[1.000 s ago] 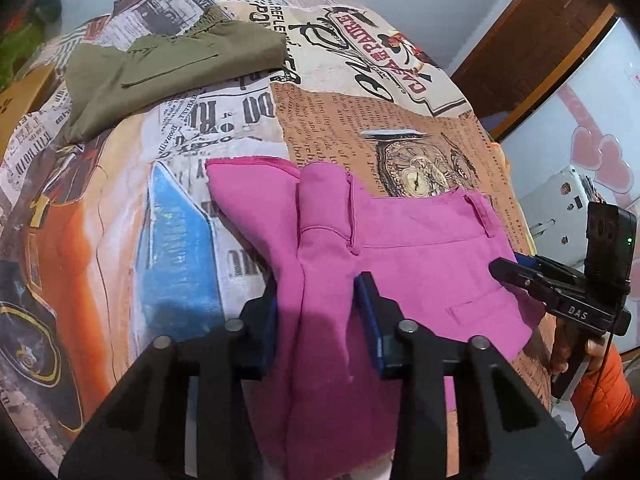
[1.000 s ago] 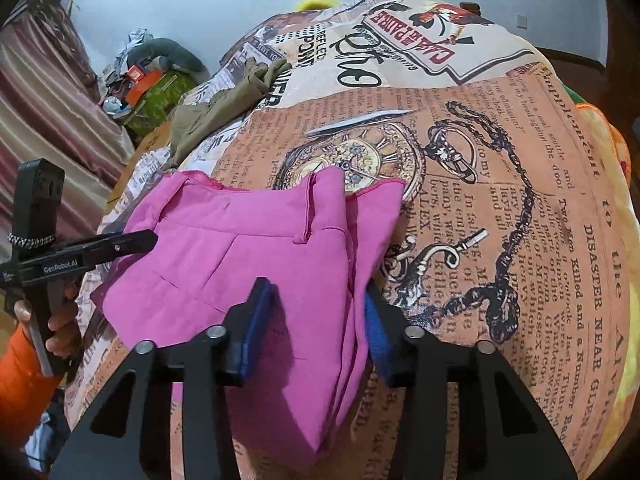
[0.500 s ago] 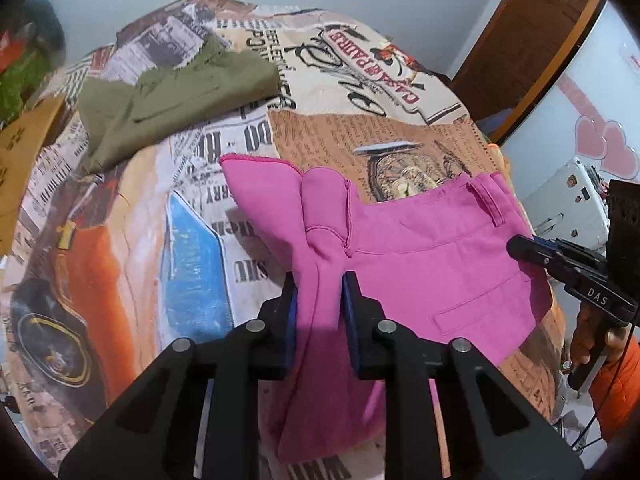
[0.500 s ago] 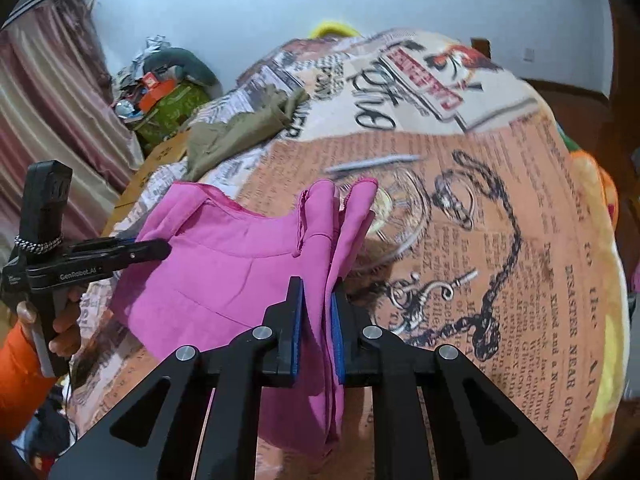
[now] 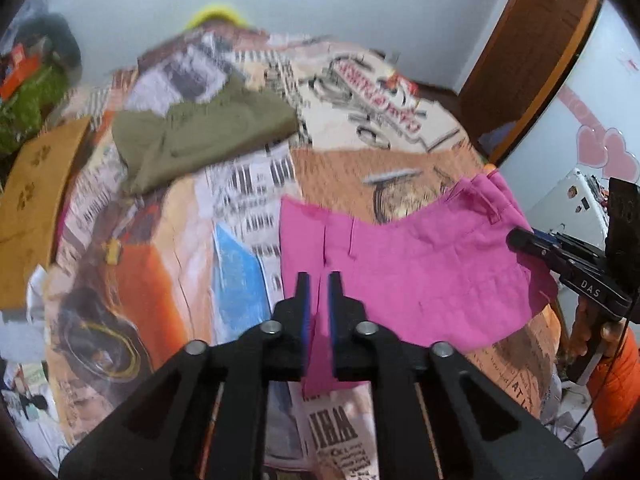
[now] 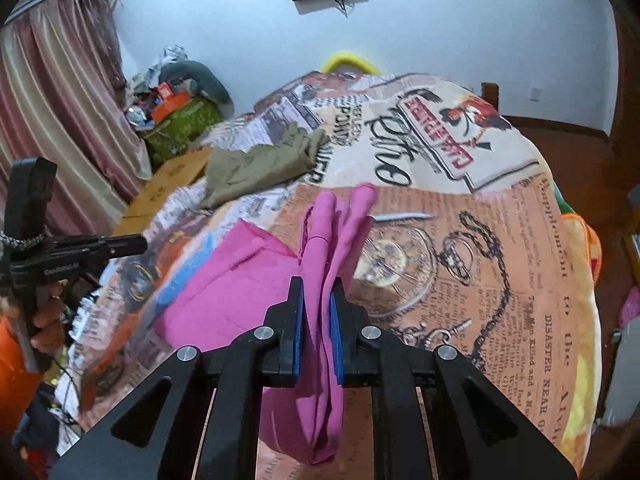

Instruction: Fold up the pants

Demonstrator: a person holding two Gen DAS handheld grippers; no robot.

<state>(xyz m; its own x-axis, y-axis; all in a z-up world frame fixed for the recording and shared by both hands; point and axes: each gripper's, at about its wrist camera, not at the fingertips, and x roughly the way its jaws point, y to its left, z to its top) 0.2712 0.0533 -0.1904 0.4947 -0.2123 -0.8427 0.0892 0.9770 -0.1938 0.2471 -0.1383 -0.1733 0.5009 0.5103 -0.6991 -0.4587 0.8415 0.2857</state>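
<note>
The pink pants (image 5: 420, 264) hang stretched between my two grippers above the printed bedspread (image 5: 248, 184). My left gripper (image 5: 319, 280) is shut on one end of the pants, with pink fabric pinched between its blue pads. My right gripper (image 6: 317, 286) is shut on the other end of the pink pants (image 6: 240, 296), and a bunched fold of fabric stands up past its fingertips. The right gripper also shows at the right edge of the left wrist view (image 5: 516, 238). The left gripper shows at the left of the right wrist view (image 6: 136, 245).
Olive green pants (image 5: 200, 136) lie folded at the far left of the bed, also seen in the right wrist view (image 6: 260, 168). A cardboard box (image 5: 32, 208) sits beside the bed on the left. A wooden door (image 5: 532, 52) stands at the back right.
Both grippers closed on the pink pants and lifted them. The pants rose off the bedspread and now stretch between the grippers, which moved apart.
</note>
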